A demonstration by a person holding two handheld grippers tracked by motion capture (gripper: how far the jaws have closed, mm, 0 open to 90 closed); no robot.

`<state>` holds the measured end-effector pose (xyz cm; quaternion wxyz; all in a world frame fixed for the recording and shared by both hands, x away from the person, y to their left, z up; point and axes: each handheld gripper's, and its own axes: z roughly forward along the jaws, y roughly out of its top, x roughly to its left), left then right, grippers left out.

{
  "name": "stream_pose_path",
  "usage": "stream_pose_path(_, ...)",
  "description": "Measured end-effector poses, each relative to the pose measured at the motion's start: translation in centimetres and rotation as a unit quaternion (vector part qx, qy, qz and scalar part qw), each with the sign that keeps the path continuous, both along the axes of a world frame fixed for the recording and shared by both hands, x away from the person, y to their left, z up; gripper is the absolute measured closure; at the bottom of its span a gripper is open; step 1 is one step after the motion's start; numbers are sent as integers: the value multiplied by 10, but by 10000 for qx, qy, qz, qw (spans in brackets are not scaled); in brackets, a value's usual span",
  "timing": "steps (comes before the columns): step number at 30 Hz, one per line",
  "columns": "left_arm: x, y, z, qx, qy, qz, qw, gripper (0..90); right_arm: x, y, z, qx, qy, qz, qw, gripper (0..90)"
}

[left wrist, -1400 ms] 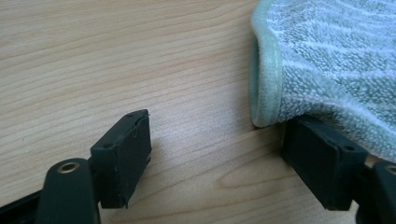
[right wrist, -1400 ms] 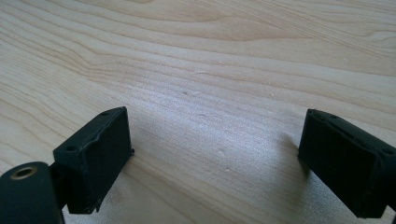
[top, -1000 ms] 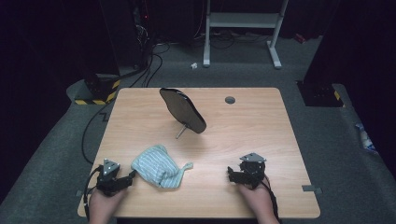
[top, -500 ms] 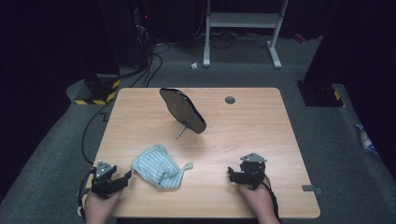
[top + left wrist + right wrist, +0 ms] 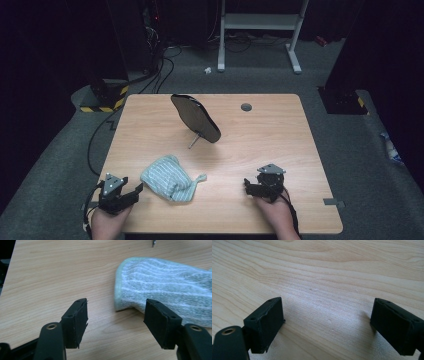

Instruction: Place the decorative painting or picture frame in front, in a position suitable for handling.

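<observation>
While your left gripper (image 5: pixel 131 192) sits at the near left corner of the table (image 5: pixel 280 150), its jaws have just been closing a little, but they are spread wide and nothing is between them. The striped cloth (image 5: pixel 167 177) lies bunched up just beside it, near the front edge and a bit left of the middle. In the left gripper view the cloth (image 5: pixel 170 297) is ahead and off to one side, with its pale green hem curling down to the wood close to one jaw.

I think the step now is to go get that cloth. Turn your left gripper so the hem sits right between the two jaws. Come in low, close to the wood, so one jaw can slide under the edge. Then squeeze on the thick hem, not the loose middle, so it does not slip out. Lift slowly and see if the whole cloth comes up.

Your right gripper (image 5: pixel 250 187) rests near the front edge, right of the middle, well apart from the cloth. Its jaws are spread wide too, with only bare wood (image 5: pixel 332 277) between them.

A dark paddle (image 5: pixel 195 117) on a thin metal stem stands tilted past the middle of the table, farther back than the cloth. It is not in your way now, but keep the cloth low so you do not bump it. A small round grey cap (image 5: pixel 246 106) sits near the far edge.
</observation>
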<state>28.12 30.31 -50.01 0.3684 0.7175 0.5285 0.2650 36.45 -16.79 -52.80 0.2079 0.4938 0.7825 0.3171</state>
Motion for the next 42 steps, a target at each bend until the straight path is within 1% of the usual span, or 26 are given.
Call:
stream_pose_path(4, -3, -6, 5, -71, -60, -125, 9999, 358, 0, 0, 0, 0, -1, 5, 10000, 111)
stream_pose_path(7, -4, -10, 7, -162, -109, -227, 9996, 358, 0, 0, 0, 1, 0, 3, 10000, 111)
stream_pose_path(8, -4, -10, 7, -162, -109, -227, 9996, 358, 0, 0, 0, 1, 0, 3, 10000, 111)
stream_pose_path(9, -4, -12, 8, -163, -119, -263, 9995, 358, 0, 0, 0, -1, -2, 5, 10000, 111)
stream_pose_path(10, -5, -15, 8, -151, -120, -354, 9992, 360, 0, 0, 0, -1, -2, 7, 10000, 111)
stream_pose_path(11, -5, -15, 8, -151, -120, -354, 9992, 368, 0, 0, 0, -1, -2, 7, 10000, 111)
stream_pose_path(13, -5, -19, 9, -128, -129, -422, 9989, 369, 0, 0, 0, -2, -4, 15, 10000, 112)
stream_pose_path(15, -6, -23, 9, -157, -132, -501, 9985, 374, 0, 0, 0, 3, -3, 16, 10000, 113)
stream_pose_path(16, -6, -27, 9, -128, -131, -566, 9982, 374, 0, 0, 0, 3, -3, 23, 10000, 113)
stream_pose_path(17, -6, -27, 9, -128, -131, -566, 9982, 374, 0, 0, 0, 3, -3, 23, 10000, 113)
stream_pose_path(21, -5, -37, 8, -71, -79, -724, 9973, 377, 0, 0, 0, 5, -5, 25, 10000, 113)
stream_pose_path(24, -4, -40, 6, -105, -48, -784, 9969, 381, 0, 0, 0, 4, -5, 25, 10000, 113)
stream_pose_path(27, -4, -43, 5, -85, -28, -854, 9963, 386, 1, 1, 0, 3, -9, 34, 10000, 115)
stream_pose_path(28, -3, -45, 4, -180, -1, -871, 9960, 386, 1, 1, 0, 5, -7, 33, 10000, 115)
stream_pose_path(29, -3, -45, 4, -180, -1, -871, 9960, 386, 1, 1, 0, 5, -7, 33, 10000, 115)
stream_pose_path(30, -2, -48, 5, -347, -6, -933, 9950, 385, 1, 1, 0, -4, -12, 38, 10000, 116)
stream_pose_path(31, -2, -48, 5, -347, -6, -933, 9950, 384, 1, 1, 0, -4, -12, 38, 10000, 116)
stream_pose_path(32, -1, -52, 7, -379, -26, -978, 9945, 384, 1, 1, 0, -3, -12, 39, 10000, 117)
stream_pose_path(35, -1, -62, 9, -351, -107, -1059, 9937, 348, 0, 1, 0, -5, -13, 43, 10000, 119)
stream_pose_path(36, 1, -68, 9, -367, -104, -1123, 9929, 319, 0, 1, 0, -8, -25, 41, 10000, 122)
stream_pose_path(37, 1, -68, 9, -367, -104, -1123, 9929, 309, 0, 1, 0, -8, -25, 41, 10000, 122)
stream_pose_path(39, 4, -75, 7, -343, -85, -1132, 9929, 297, 0, 1, 0, -10, -26, 43, 10000, 121)
stream_pose_path(41, 7, -81, 6, -203, -106, -1088, 9938, 266, 0, 1, 0, -15, -30, 46, 10000, 123)
stream_pose_path(42, 12, -85, 7, -80, -75, -1118, 9937, 258, 0, 1, 0, -21, -32, 48, 10000, 123)
